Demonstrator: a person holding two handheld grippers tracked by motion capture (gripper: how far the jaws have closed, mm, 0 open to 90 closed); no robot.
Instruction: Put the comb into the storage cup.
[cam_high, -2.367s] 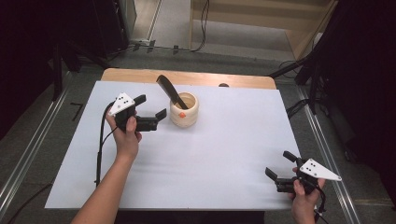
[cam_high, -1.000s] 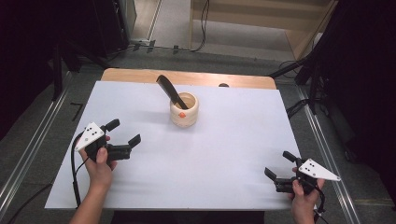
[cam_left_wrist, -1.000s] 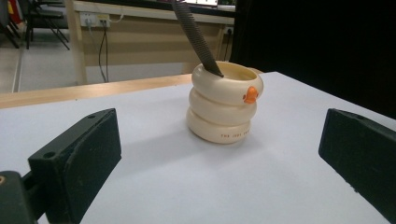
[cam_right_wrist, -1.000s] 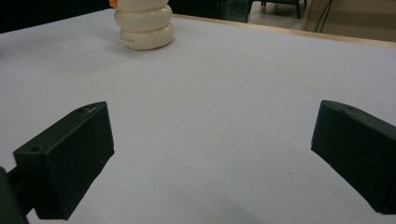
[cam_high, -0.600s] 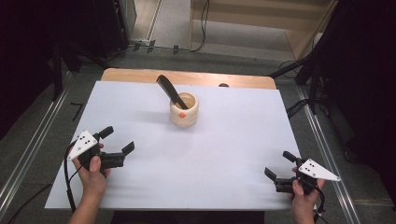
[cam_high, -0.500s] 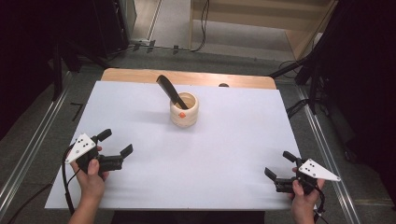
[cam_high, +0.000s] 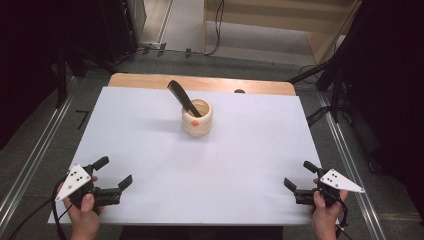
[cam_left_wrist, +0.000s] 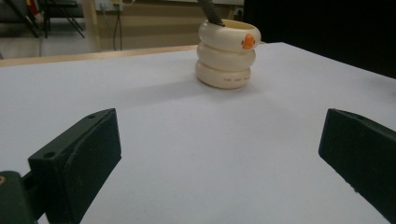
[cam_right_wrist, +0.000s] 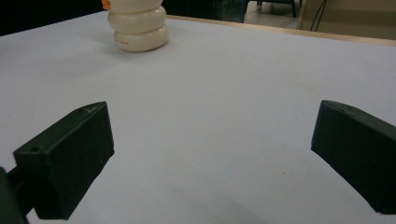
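Near the front corners of the white table (cam_high: 150, 130), the left gripper (cam_high: 114, 173) and right gripper (cam_high: 298, 175) gape wide, holding nothing, far from the cream cup (cam_high: 197, 118) with its dark comb (cam_high: 182, 98).

Your left gripper (cam_left_wrist: 219, 154) holds its two black jaws wide apart, low over the white table surface (cam_left_wrist: 154, 121), with nothing between them. Well ahead stands a cream ribbed holder (cam_left_wrist: 228, 55) made of three stacked rings, an orange mark on its top ring. A dark comb (cam_left_wrist: 210, 11) sticks up out of its mouth.
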